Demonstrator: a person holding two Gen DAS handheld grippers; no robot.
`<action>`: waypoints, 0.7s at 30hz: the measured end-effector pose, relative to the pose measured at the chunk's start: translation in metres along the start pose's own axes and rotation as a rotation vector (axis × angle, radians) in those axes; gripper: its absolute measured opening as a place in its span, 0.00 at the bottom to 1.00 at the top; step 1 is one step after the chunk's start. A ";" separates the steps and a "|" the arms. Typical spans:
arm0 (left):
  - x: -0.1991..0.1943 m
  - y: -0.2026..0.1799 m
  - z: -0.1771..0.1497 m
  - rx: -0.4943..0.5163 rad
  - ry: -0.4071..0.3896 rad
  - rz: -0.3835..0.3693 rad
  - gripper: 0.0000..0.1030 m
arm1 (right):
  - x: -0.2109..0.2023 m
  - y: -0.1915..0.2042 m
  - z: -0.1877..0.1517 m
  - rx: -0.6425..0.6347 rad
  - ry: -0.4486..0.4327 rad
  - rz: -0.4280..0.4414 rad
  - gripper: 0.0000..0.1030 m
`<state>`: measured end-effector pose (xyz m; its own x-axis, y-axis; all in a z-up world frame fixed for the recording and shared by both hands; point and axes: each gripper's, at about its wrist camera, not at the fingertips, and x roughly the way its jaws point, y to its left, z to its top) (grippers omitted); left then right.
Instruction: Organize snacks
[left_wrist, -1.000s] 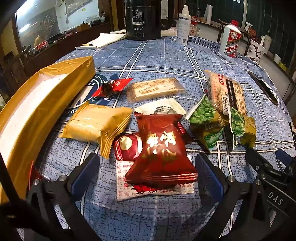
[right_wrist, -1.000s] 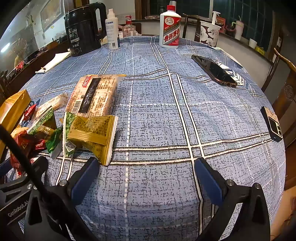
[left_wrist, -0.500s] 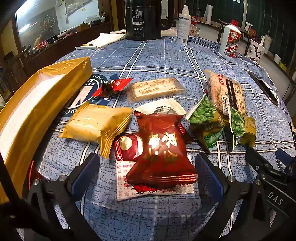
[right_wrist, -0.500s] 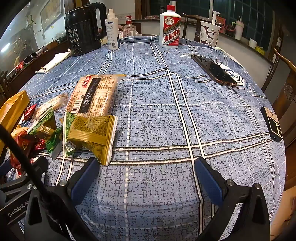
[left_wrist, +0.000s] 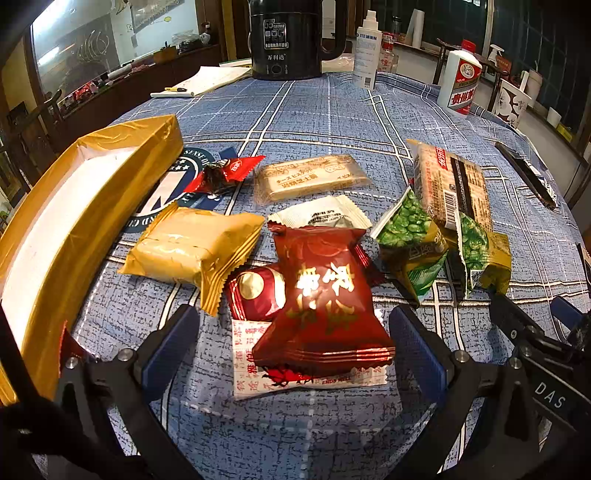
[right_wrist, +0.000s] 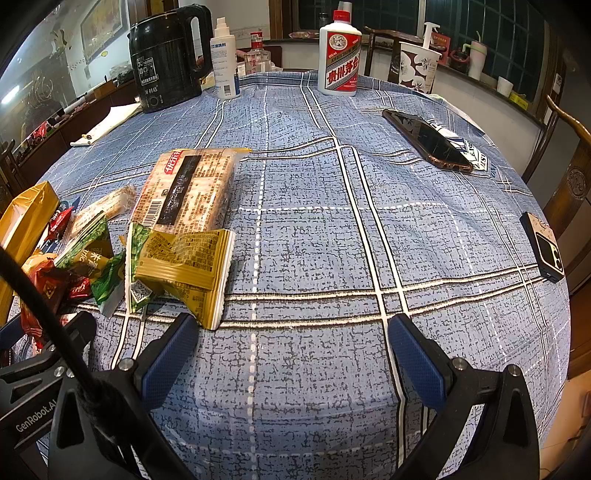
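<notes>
The left gripper (left_wrist: 293, 341) hangs low over the blue plaid-clothed worktop (left_wrist: 332, 122) with its jaws spread wide and empty, straddling a glossy dark-red foil snack packet with gold characters (left_wrist: 321, 299). That packet lies on top of a smaller red wrapper (left_wrist: 255, 293) and a flat white sachet with red print (left_wrist: 258, 380). Just beside it are a gold foil pastry packet (left_wrist: 192, 249), a white sachet (left_wrist: 321, 216), a clear-wrapped biscuit bar (left_wrist: 310, 179) and a small red twisted candy (left_wrist: 225, 173). To the right sit a green pea packet (left_wrist: 410, 240) and a yellow-green packet (right_wrist: 181, 266), the latter partly under a long clear cracker pack with a barcode (right_wrist: 188, 188). The open gold-sided box with a white inside (left_wrist: 74, 206), the likely place for the snacks, lies along the left and looks empty in the part visible.

The right gripper (right_wrist: 291, 354) is also wide open and holds nothing, poised over bare cloth near the yellow-green packet.

The main risk appears to be the stack: closing on the dark-red packet may also pinch the sachet or wrapper beneath, or the slippery, air-filled foil may squirt out of the jaws. A grasp set too low could catch the cloth and drag neighbouring packets. The two grippers sit close together, so a sideways carry towards the box could knock one against the other.
</notes>
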<state>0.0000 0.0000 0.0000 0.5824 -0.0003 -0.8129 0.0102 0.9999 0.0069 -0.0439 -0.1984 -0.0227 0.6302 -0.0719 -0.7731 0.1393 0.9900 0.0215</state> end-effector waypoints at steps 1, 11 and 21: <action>0.000 0.000 0.000 0.000 0.000 0.000 1.00 | 0.000 0.000 0.000 0.000 0.000 0.000 1.00; 0.000 0.000 0.000 0.000 0.000 0.000 1.00 | 0.001 0.000 0.000 0.000 0.000 0.000 1.00; -0.001 0.001 0.000 0.065 0.031 -0.042 1.00 | 0.000 -0.001 0.000 -0.018 0.016 0.019 1.00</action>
<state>-0.0005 0.0006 0.0011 0.5548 -0.0404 -0.8310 0.0869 0.9962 0.0096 -0.0438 -0.1994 -0.0226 0.6201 -0.0512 -0.7829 0.1135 0.9932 0.0250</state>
